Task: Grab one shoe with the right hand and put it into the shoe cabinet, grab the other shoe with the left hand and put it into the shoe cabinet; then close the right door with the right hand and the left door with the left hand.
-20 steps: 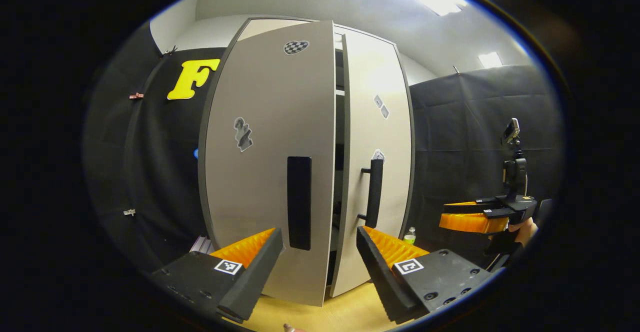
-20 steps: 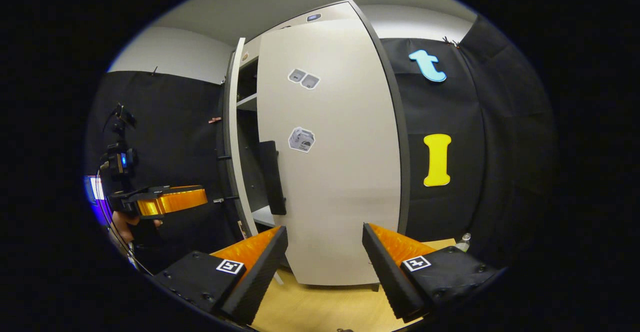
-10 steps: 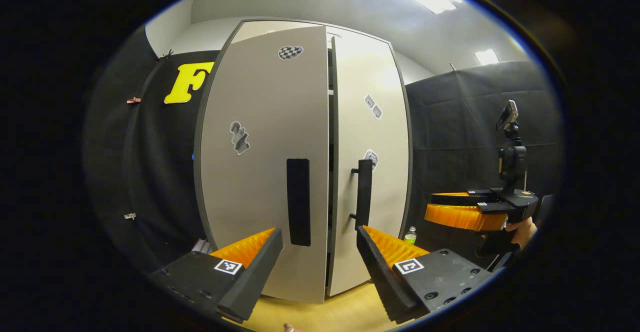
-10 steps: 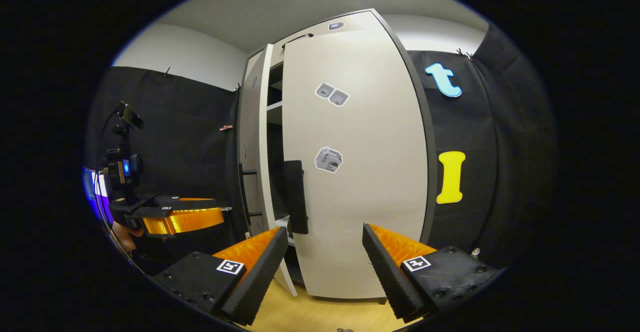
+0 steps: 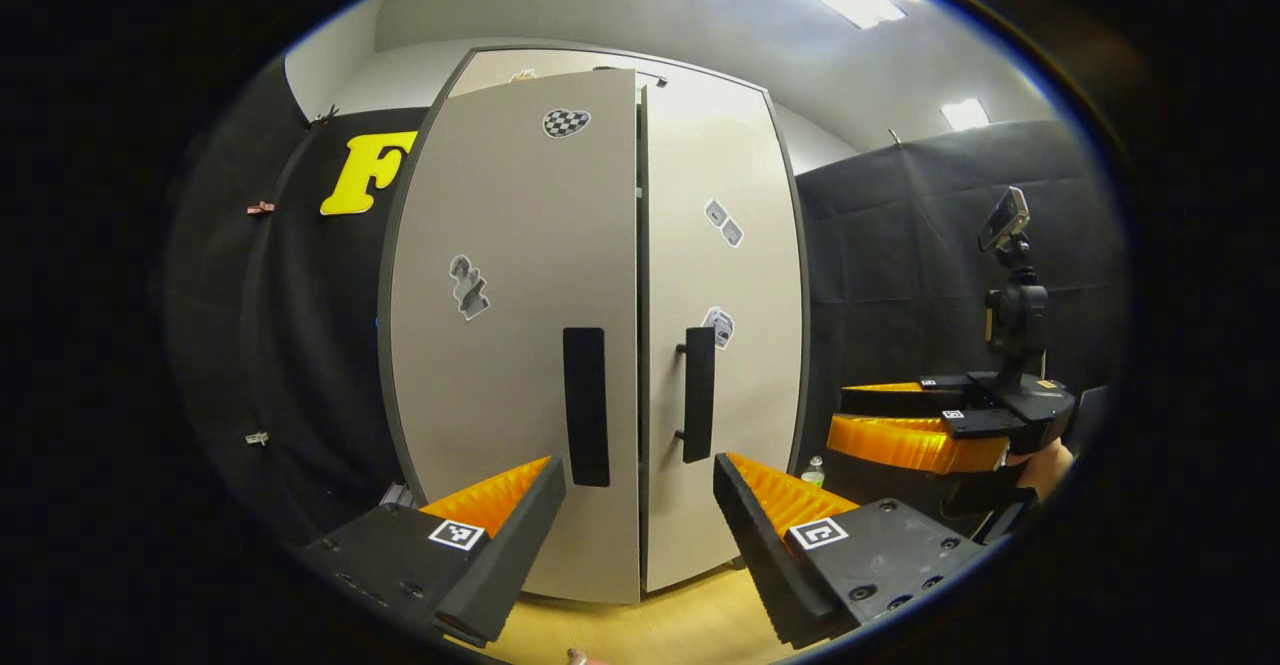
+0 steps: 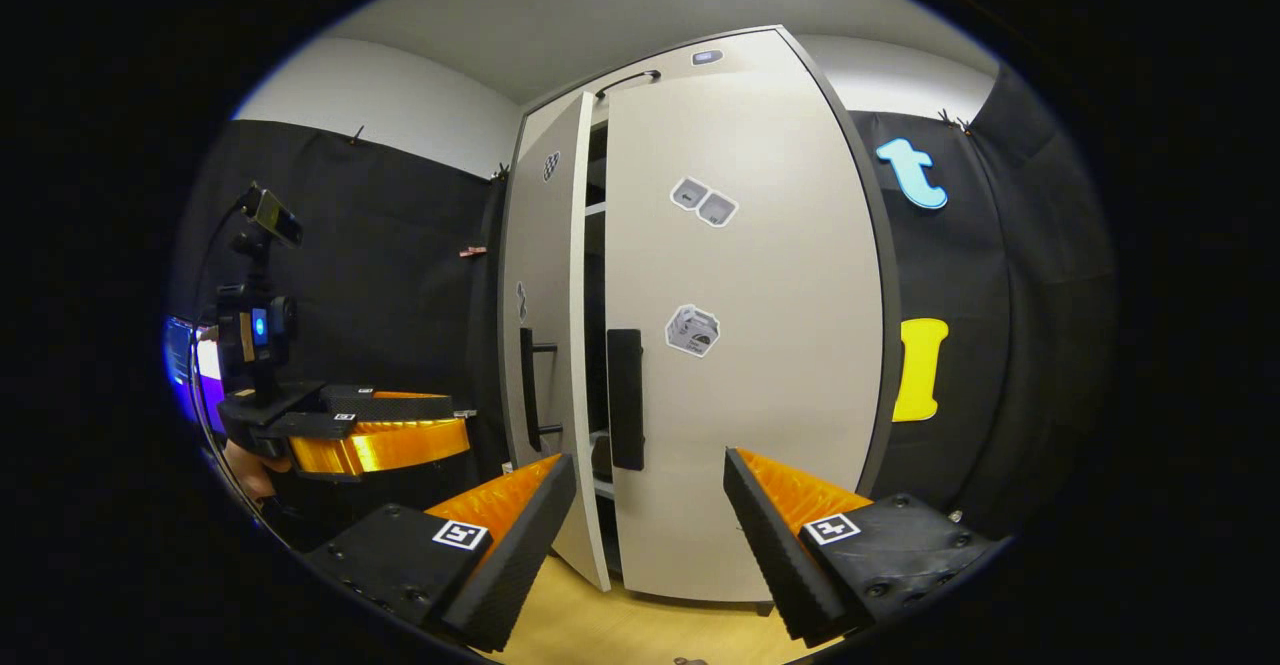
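Observation:
The shoe cabinet's left door [image 5: 500, 325] and right door [image 5: 735, 365] stand almost flush in the left gripper view, with a thin dark slit between them. Each door has a dark vertical handle, the left one [image 5: 585, 405] and the right one [image 5: 698, 393]. My left gripper [image 5: 640, 525] is open and empty, a short way in front of the handles. In the right gripper view the left door [image 6: 545, 345] still stands slightly ajar beside the right door [image 6: 750, 345], and shelves show in the gap. My right gripper [image 6: 650, 525] is open, empty, and touches neither door.
A small water bottle [image 5: 817, 470] stands on the wooden floor [image 5: 690, 625] by the cabinet's right foot. Black cloth walls close in both sides. The right gripper [image 5: 915, 430], held in a hand, hangs to the right of the left one; the left gripper [image 6: 370, 435] appears at the left.
Both doors have swung inward and the gap between them has narrowed to a slit. Both grippers stay open, and the cabinet now looks more centred and a little farther off.

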The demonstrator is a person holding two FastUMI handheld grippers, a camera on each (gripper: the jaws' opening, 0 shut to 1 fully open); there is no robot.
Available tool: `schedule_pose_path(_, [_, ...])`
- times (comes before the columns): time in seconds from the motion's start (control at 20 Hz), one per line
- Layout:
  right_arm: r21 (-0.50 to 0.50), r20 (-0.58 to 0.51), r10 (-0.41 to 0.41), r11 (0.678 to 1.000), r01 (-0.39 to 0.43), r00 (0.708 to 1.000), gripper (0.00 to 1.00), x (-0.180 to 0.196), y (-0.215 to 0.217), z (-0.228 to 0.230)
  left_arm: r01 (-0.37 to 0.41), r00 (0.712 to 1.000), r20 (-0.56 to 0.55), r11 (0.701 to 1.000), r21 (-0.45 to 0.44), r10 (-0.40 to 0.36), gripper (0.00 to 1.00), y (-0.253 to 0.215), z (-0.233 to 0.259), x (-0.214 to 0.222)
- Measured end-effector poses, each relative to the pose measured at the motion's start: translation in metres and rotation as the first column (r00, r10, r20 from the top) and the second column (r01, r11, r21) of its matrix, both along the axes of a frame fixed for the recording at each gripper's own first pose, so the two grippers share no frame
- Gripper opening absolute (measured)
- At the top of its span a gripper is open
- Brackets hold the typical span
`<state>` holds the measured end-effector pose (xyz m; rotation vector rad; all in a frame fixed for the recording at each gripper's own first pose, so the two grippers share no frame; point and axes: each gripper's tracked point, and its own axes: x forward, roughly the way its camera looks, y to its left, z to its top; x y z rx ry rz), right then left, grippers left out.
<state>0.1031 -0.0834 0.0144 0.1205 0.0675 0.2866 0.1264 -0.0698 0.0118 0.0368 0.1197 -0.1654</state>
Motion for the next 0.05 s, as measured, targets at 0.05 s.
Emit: schedule_pose_path(0.05, [-0.003,0.001,-0.002,1.0,0.002,1.0,0.98,0.0005,-0.0008,-0.0004,-0.001,1.0,-0.001,1.0,0.002,0.001,0.95,-0.0003,-0.0001,-0.0003])
